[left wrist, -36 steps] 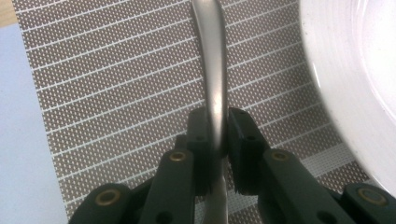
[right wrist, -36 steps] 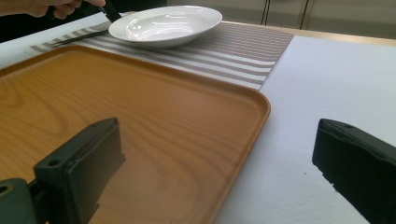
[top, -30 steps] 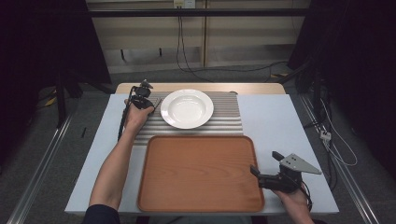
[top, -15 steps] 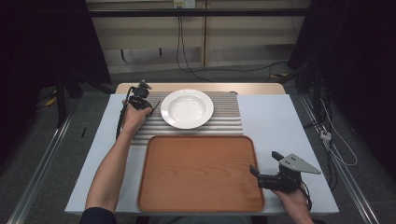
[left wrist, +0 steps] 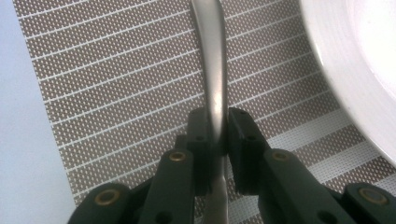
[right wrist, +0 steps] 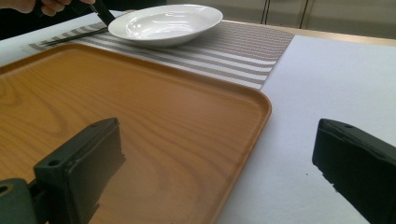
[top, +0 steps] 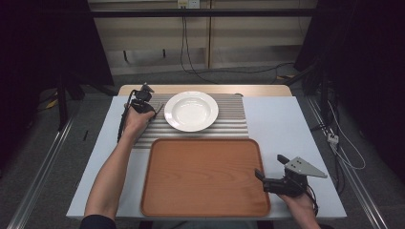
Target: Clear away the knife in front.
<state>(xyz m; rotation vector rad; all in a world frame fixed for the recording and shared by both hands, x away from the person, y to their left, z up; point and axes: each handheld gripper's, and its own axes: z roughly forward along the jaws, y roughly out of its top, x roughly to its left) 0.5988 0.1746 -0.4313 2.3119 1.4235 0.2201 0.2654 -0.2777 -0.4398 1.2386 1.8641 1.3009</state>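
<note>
My left gripper (left wrist: pixel 217 133) was clamped on the handle of a metal utensil (left wrist: pixel 211 60), which lay on the striped placemat (left wrist: pixel 116 84) just left of the white plate (top: pixel 191 110). Which kind of utensil it was I could not tell. I judged it stiff, light and slippery, so the flat of the handle seemed the best place to pinch. My right gripper (right wrist: pixel 215 186) stood apart and empty over the near right corner of the wooden tray (top: pixel 205 176).
</note>
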